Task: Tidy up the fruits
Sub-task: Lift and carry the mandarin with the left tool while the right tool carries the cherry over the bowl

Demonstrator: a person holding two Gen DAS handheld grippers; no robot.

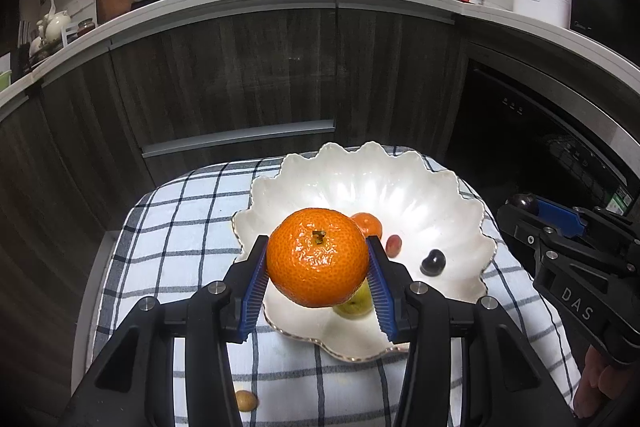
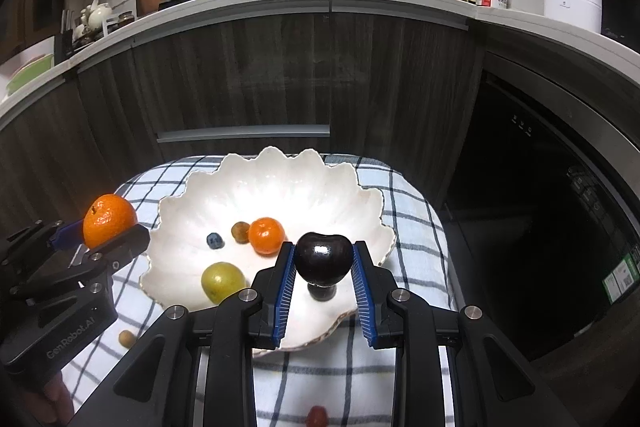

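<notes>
My left gripper (image 1: 317, 242) is shut on a large orange mandarin (image 1: 317, 257), held above the near rim of a white scalloped bowl (image 1: 400, 183). My right gripper (image 2: 323, 247) is shut on a dark cherry (image 2: 323, 259) over the bowl's (image 2: 280, 187) near right side. Inside the bowl lie a small mandarin (image 2: 266, 235), a green fruit (image 2: 223, 281), a blueberry (image 2: 214, 241), a small brown fruit (image 2: 241, 231) and a dark fruit (image 2: 322, 291) under the cherry. In the left wrist view a red grape (image 1: 394, 245) also lies there.
The bowl sits on a blue-checked cloth (image 1: 180, 227) over a small table. A brown fruit (image 2: 127, 338) and a red fruit (image 2: 317, 415) lie loose on the cloth near me. Dark kitchen cabinets (image 1: 240, 75) and a dishwasher (image 2: 540, 227) stand behind.
</notes>
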